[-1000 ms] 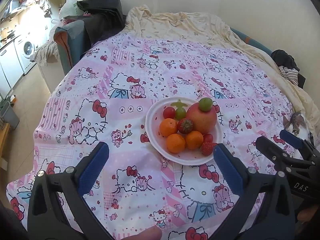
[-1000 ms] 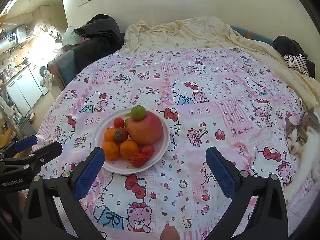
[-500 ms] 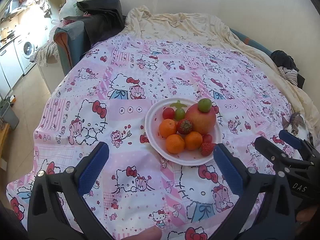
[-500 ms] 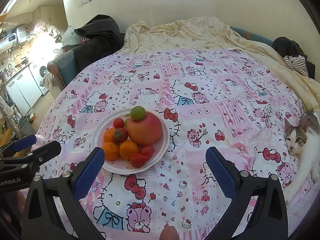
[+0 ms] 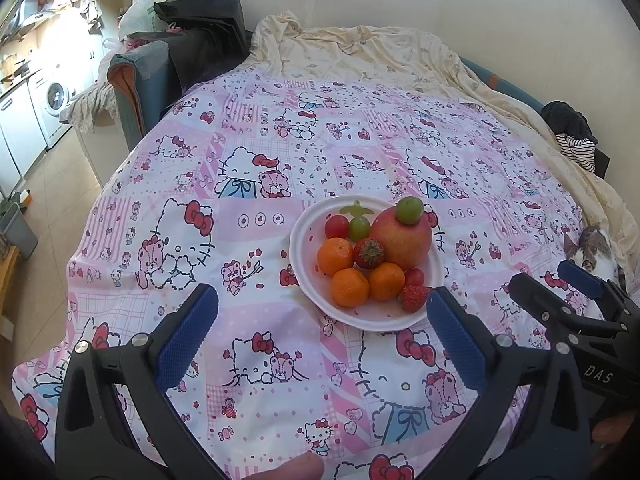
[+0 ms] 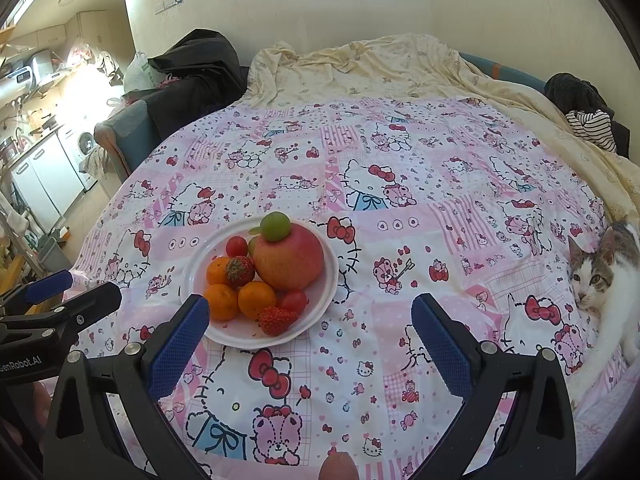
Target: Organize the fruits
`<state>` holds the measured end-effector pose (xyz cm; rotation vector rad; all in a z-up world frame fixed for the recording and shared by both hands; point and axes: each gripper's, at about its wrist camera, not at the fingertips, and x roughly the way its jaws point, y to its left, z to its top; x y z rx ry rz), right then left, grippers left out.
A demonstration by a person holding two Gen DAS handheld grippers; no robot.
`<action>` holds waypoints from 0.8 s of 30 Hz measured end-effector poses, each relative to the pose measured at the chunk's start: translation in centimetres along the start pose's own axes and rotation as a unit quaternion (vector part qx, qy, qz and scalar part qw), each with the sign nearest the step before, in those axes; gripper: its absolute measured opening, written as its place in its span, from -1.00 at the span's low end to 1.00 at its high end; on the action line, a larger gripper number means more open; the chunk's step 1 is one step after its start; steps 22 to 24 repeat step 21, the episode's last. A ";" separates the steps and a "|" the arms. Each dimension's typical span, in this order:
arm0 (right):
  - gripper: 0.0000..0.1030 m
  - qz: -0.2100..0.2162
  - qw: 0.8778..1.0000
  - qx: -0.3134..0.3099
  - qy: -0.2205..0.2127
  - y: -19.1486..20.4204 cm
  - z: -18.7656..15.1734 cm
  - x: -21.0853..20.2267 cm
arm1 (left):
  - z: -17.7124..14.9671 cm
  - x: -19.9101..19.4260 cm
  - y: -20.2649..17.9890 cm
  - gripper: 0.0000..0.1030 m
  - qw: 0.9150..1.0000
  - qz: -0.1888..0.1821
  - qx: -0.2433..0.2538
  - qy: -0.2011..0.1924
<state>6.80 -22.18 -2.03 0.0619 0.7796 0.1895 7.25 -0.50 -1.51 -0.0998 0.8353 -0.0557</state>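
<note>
A white plate (image 5: pixel 304 240) (image 6: pixel 328 280) sits on the pink cartoon-print bedspread (image 5: pixel 256 168) and holds mixed fruit. A big red-yellow apple (image 5: pixel 402 236) (image 6: pixel 289 261) carries a green grape (image 5: pixel 409 210) (image 6: pixel 275 226) on top. Around it lie three oranges (image 5: pixel 349 287) (image 6: pixel 257 299), two strawberries (image 5: pixel 369 253) (image 6: pixel 276 320), cherry tomatoes (image 5: pixel 336 226) (image 6: pixel 236 246) and a second green grape (image 5: pixel 359 228). My left gripper (image 5: pixel 320 328) hovers open just in front of the plate. My right gripper (image 6: pixel 310 330) is open too, with its left finger beside the plate's near rim. Neither holds anything.
A grey-and-white cat (image 6: pixel 600 276) (image 5: pixel 592 250) lies at the bed's right edge. A cream sheet (image 5: pixel 360 52) is bunched at the far side. Dark clothes (image 5: pixel 200 12) are piled on a blue chair back left. Kitchen units and a washing machine (image 5: pixel 54 98) stand far left.
Both grippers have crept slightly forward, so the plate sits a touch lower in each view. The fruit has not moved and both grippers stay open.
</note>
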 end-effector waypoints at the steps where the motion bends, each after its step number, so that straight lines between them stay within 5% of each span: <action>1: 1.00 0.000 1.000 0.000 0.000 0.0 0.0 0.0 | 0.0 0.0 0.0 1.00 1.000 0.000 0.000 0.000; 24: 1.00 -0.004 1.000 -0.001 0.003 -0.3 -0.1 0.2 | -0.4 0.0 -0.1 1.00 1.000 -0.010 -0.005 0.003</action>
